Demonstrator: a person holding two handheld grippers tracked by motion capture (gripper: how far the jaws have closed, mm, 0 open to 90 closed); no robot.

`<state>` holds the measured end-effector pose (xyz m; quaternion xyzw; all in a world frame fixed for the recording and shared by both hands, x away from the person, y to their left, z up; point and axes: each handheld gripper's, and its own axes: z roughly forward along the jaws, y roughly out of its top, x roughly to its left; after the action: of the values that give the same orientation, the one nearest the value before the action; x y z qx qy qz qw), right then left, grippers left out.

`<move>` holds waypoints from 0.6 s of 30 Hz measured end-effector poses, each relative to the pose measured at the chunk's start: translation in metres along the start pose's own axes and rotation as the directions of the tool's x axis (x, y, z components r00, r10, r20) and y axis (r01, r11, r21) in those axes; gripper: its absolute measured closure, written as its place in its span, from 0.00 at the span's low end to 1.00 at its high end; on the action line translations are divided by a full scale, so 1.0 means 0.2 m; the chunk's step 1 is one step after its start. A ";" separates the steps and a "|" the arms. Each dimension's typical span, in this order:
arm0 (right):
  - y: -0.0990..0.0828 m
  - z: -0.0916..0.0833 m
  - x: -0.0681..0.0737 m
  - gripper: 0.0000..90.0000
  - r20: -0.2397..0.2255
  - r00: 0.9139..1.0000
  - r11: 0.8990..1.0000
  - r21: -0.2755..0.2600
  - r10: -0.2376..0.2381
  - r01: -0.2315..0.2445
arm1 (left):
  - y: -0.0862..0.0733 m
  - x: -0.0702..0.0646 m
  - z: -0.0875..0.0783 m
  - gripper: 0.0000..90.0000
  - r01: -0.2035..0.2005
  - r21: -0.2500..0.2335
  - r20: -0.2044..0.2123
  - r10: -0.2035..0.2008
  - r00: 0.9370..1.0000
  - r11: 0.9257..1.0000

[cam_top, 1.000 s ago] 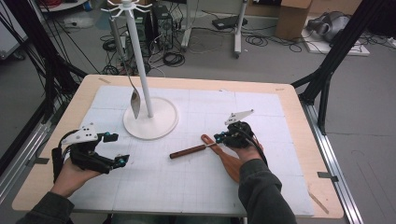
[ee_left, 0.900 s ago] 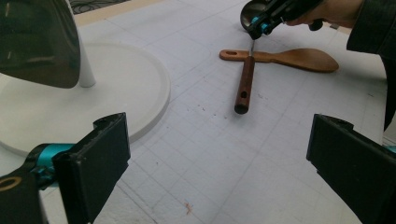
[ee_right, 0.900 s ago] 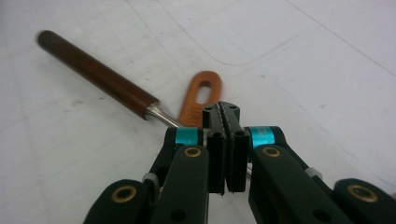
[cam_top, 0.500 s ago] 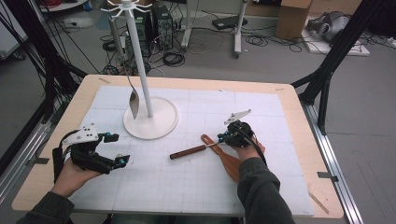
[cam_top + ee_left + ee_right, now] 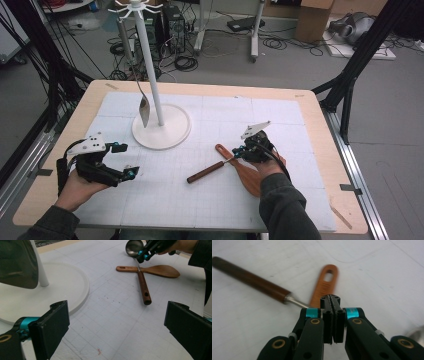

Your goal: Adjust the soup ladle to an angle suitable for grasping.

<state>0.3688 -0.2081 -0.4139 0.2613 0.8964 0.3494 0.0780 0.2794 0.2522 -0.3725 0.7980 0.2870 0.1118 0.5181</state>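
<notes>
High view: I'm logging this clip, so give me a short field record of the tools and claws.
right claw: shut on the metal neck of the dark-wood-handled steel ladle
left claw: open, empty
flat wooden spatula: lying crosswise under the ladle's neck
white hook stand: one flat metal utensil hanging

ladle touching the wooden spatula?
Touching. In the left gripper view the ladle crosses over the wooden spatula, its metal neck resting on the spatula's handle with no gap; the high view shows the same crossing.
</notes>
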 end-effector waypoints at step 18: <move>0.01 0.09 0.12 1.00 -0.083 0.996 0.999 0.014 -0.046 0.047 | 0.00 0.00 0.01 0.07 -0.004 0.006 0.004 0.004 1.000 1.000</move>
<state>0.3550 -0.1828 -0.4251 0.2264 0.9075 0.3506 0.0470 0.2792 0.2510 -0.3730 0.8003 0.2846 0.1103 0.5161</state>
